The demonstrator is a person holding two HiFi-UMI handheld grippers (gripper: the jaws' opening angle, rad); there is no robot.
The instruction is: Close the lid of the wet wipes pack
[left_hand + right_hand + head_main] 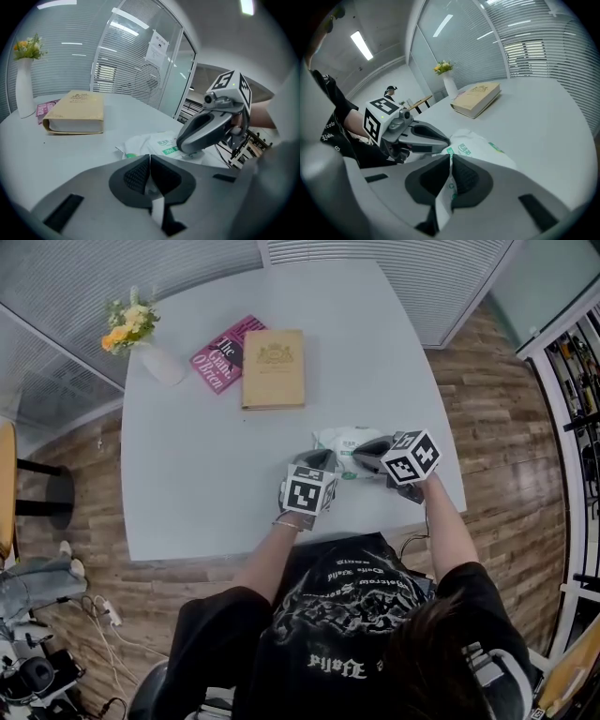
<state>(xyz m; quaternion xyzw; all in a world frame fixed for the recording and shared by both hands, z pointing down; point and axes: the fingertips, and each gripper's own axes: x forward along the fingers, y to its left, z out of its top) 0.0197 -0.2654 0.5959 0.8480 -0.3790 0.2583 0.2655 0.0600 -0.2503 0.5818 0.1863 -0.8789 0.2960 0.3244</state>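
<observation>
The soft white plastic wet wipes pack (342, 442) with green print lies flat on the pale grey table (187, 484), towards the edge nearest the person and right of the table's middle. The right gripper (450, 157) comes at the pack from its right side. Its jaws are clenched on a thin white flap (444, 197) of the pack that bears green print and runs down between the pads; whether this flap is the lid cannot be told. The left gripper (150, 157) sits at the pack's near left edge with its jaws pressed together. A narrow white strip of film shows caught low between its pads. The two grippers' tips are close together over the pack, and their marker cubes lie on the side of the pack nearest the person. Beyond the pack, well apart from it, a closed tan hardcover book (273, 368) with a gold crest lies flat. A magenta paperback (221, 354) lies against the tan book's left edge, farther from the pack. Farther left again from the pack stands an upright white vase (161, 364) with yellow and orange flowers (129, 326). On the near side of the pack is the person, in a black printed T-shirt (337, 615), with both forearms reaching towards the pack.
</observation>
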